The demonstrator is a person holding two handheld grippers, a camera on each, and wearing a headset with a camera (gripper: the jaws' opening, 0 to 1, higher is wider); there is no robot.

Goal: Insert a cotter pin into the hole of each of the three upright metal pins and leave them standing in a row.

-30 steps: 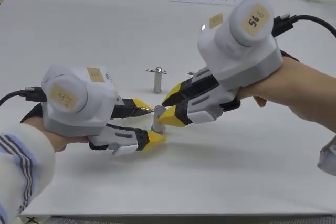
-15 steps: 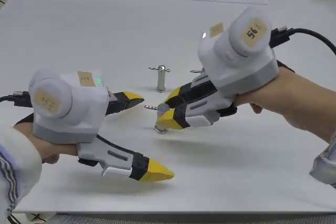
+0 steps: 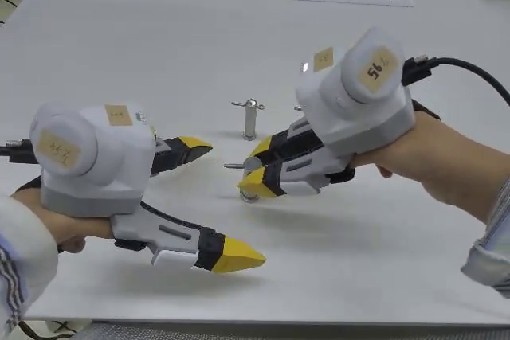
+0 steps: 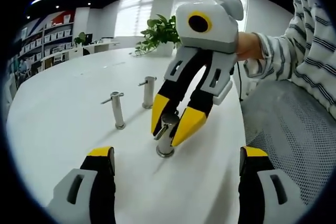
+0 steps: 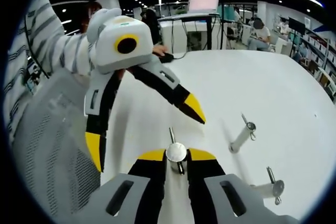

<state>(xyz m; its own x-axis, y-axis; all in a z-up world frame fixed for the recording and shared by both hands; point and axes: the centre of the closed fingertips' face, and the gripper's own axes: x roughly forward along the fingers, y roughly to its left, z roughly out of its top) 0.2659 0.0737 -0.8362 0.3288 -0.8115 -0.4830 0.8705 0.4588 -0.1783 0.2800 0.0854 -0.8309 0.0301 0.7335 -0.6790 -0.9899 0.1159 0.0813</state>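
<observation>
The nearest metal pin (image 4: 166,140), a smooth grey cylinder on a flared foot, stands upright on the matte white workbench (image 3: 143,45), its top pinched between the yellow-tipped jaws of the right gripper (image 3: 253,169). A thin wire cotter pin (image 3: 232,166) runs crosswise through its head toward the left gripper (image 3: 227,201), whose jaws gape wide and empty. The second metal pin (image 4: 117,109) and third metal pin (image 4: 148,91) stand upright beyond.

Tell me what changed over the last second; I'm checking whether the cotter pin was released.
The left hand-held gripper opened wide and drew back from the nearest metal pin, leaving the cotter pin through its hole. The right hand-held gripper stays shut on that pin. The two farther pins stand as before.
</observation>
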